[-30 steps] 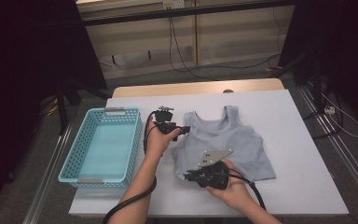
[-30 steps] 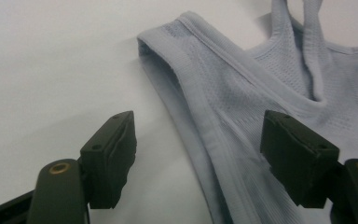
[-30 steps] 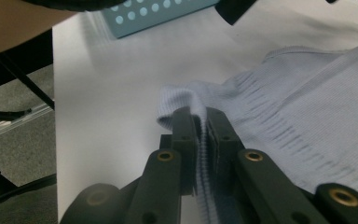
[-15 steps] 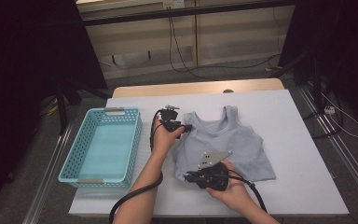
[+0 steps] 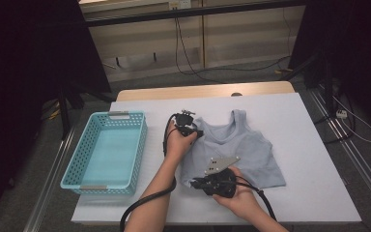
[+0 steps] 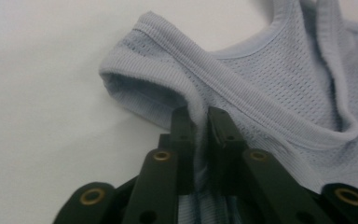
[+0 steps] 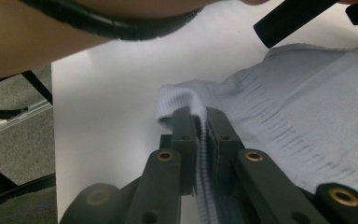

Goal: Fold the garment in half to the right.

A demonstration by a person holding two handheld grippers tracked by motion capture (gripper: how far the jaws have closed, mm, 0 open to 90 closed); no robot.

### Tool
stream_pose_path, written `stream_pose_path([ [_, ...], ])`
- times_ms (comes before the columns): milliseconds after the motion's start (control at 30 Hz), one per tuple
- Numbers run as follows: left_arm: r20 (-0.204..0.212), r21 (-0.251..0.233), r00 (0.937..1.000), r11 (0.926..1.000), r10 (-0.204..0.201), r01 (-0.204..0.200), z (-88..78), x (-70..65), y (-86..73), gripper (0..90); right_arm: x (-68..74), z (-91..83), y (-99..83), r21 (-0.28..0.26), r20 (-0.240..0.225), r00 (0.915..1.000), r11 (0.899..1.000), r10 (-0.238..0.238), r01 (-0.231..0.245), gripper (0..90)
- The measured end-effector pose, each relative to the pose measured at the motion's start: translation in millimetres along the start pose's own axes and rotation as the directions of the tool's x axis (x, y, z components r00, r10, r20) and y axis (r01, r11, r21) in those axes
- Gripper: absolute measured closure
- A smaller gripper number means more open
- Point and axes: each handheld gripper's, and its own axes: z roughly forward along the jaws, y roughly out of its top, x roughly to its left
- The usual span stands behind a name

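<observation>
High view: a pale blue mesh tank top [image 5: 236, 150] lies flat at the centre of the white bench [image 5: 319, 193], beside an empty turquoise plastic basket [image 5: 107, 150] at left. Both grips look made; lifting or folding is still to come.

Left gripper view: the left gripper [image 6: 200, 122] has just been closing, and its jaws now pinch the ribbed shoulder strap at mid-frame.

Right gripper view: the right gripper [image 7: 199, 122] has its jaws pressed together on the hem corner, centre frame.
</observation>
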Motion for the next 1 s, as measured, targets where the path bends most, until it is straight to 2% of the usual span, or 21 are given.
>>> stream_pose_path([
  [67, -0.020, 0.009, 0.9998, 0.9999, 0.007, -0.007, 0.2, -2.4, 1.6, 83.0, 0.4, -0.2, 0.1, -0.002, 0.000, 1.0000, 1.000, 0.005, -0.005, 83.8],
  [167, 0.012, 0.011, 0.9984, 0.9985, -0.055, 0.054, -2.1, 3.7, 1.3, 84.2, 1.5, -1.9, -0.6, -0.003, 0.002, 1.0000, 1.000, 0.006, -0.006, 83.8],
  [233, 0.017, 0.007, 0.9964, 0.9965, -0.083, 0.083, -5.5, 8.1, 0.3, 84.5, 2.4, -3.5, -0.9, -0.004, 0.003, 1.0000, 1.000, 0.002, -0.002, 83.8],
  [400, 0.029, 0.001, 0.9923, 0.9927, -0.121, 0.121, -15.2, 18.0, -1.9, 84.9, 3.3, -3.5, 0.6, -0.008, -0.002, 1.0000, 1.000, -0.004, 0.004, 83.8],
  [533, 0.043, -0.014, 0.9864, 0.9871, -0.158, 0.159, -25.7, 26.0, -1.6, 85.0, 5.3, -1.4, 3.1, -0.007, -0.010, 0.9999, 1.000, -0.011, 0.011, 83.8],
  [700, 0.042, -0.022, 0.9833, 0.9838, -0.177, 0.178, -38.4, 34.5, -1.8, 85.2, 8.3, 3.2, 6.1, -0.007, -0.029, 0.9993, 1.000, -0.021, 0.021, 83.7],
  [800, 0.020, -0.022, 0.9841, 0.9840, -0.176, 0.177, -43.7, 37.3, -3.3, 85.2, 10.4, 6.3, 8.2, -0.008, -0.041, 0.9989, 1.000, -0.022, 0.022, 83.7],
  [1000, 0.017, -0.031, 0.9817, 0.9813, -0.190, 0.190, -55.5, 43.0, -6.0, 85.3, 14.2, 11.7, 12.4, -0.008, -0.055, 0.9978, 0.999, -0.038, 0.037, 83.7],
])
